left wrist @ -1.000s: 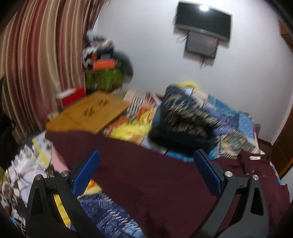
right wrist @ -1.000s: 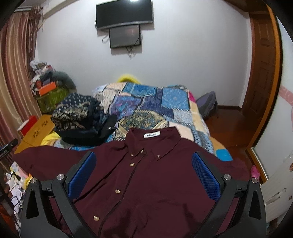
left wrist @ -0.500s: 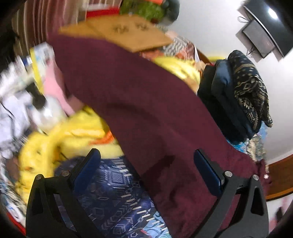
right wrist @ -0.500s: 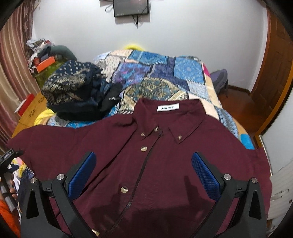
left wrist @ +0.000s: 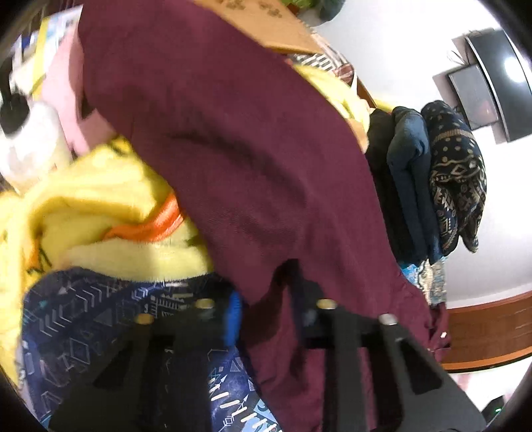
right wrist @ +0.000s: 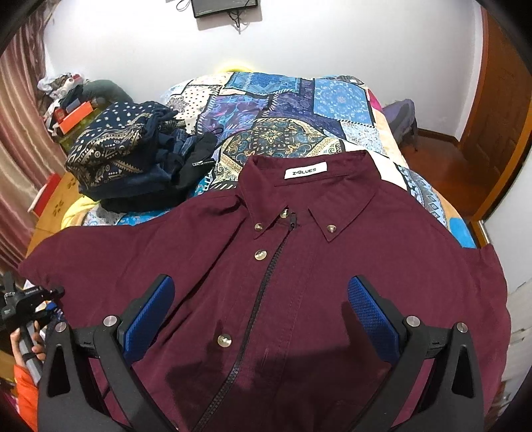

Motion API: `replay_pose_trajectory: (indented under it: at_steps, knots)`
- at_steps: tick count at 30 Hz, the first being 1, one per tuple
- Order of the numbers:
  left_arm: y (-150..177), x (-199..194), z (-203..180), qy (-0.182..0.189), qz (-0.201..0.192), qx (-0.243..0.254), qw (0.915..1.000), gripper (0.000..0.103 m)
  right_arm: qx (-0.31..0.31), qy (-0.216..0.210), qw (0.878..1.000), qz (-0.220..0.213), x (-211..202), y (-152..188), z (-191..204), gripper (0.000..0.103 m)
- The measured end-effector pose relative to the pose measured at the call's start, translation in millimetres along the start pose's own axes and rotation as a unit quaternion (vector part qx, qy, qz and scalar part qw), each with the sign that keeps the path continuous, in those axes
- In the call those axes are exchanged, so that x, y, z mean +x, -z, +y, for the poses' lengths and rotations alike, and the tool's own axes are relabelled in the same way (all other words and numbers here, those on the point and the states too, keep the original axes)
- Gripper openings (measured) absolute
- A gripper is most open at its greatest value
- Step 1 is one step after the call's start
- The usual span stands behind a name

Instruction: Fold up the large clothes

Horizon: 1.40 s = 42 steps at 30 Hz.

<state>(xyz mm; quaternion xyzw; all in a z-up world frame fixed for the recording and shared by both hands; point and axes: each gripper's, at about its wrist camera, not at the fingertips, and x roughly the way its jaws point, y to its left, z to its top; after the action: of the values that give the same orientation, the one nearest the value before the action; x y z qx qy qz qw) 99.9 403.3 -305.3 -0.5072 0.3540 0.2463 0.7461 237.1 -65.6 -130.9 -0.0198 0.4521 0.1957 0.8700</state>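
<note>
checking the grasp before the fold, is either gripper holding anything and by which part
The left gripper is shut on the shirt at its sleeve edge. The right gripper is open, holding nothing.

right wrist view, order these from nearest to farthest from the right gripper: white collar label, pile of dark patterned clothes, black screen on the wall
1. White collar label on the maroon shirt, straight ahead of the right gripper.
2. Pile of dark patterned clothes, ahead to the left on the patchwork bedspread.
3. Black screen on the wall, top centre, beyond the bed.

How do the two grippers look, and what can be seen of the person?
Right gripper: black angular frame, silver screws, blue textured pads. Left gripper: the same black frame, silver screws and a blue pad. The person's hand shows an orange sleeve.
</note>
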Motion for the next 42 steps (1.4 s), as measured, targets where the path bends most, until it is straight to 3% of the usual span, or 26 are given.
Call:
replay_pose_trajectory:
  at_steps: [2,4,8,12,16,23,27,32,37,40,42]
  knots:
    - [-3.0,-9.3,-14.9,-0.018,-0.025,0.032,0.999,0.009,0.003,-0.002,1.0,-0.004,-3.4,0.8,-1.7,0.103]
    - [-1.3,-23.0,-33.6,-0.037,-0.053,0.071,0.9954,0.008,0.003,-0.001,1.0,-0.011,-8.2,1.3,-3.5,0.103]
    - [7.1,-52.1,-88.2,-0.053,-0.112,0.158,0.9796,0.007,-0.001,0.005,1.0,-0.026,-20.0,2.5,-6.4,0.103]
    - [19.7,-74.3,-143.0,-0.031,-0.144,0.225,0.9633,0.006,-0.004,0.011,0.999,-0.041,-31.3,4.3,-9.1,0.103]
    - [41.8,-80.0,-188.0,0.008,-0.142,0.275,0.9507,0.005,-0.004,0.012,0.999,-0.053,-42.0,6.9,-13.7,0.103]
    - [103.0,-48.1,-249.0,0.041,-0.082,0.359,0.9288,0.005,-0.005,0.017,0.998,-0.067,-52.7,14.1,-20.8,0.103]
    - [134.8,-15.5,-254.0,0.042,-0.01,0.381,0.9234,0.005,-0.003,0.016,0.997,-0.069,-55.5,19.3,-25.1,0.103]
    - [165.5,30.0,-242.3,0.006,0.072,0.397,0.915,0.005,-0.003,0.021,0.997,-0.07,-57.6,24.1,-28.8,0.103]
    - [173.9,40.4,-227.8,-0.008,0.12,0.39,0.9127,0.009,-0.005,0.026,0.997,-0.071,-60.0,28.0,-27.5,0.103]
    - [170.9,23.9,-222.2,0.008,0.118,0.383,0.9162,0.022,-0.008,0.025,0.997,-0.069,-59.1,28.9,-26.6,0.103]
    - [167.3,7.9,-221.5,0.018,0.103,0.377,0.9204,0.046,-0.01,0.023,0.997,-0.067,-57.1,28.2,-23.5,0.103]
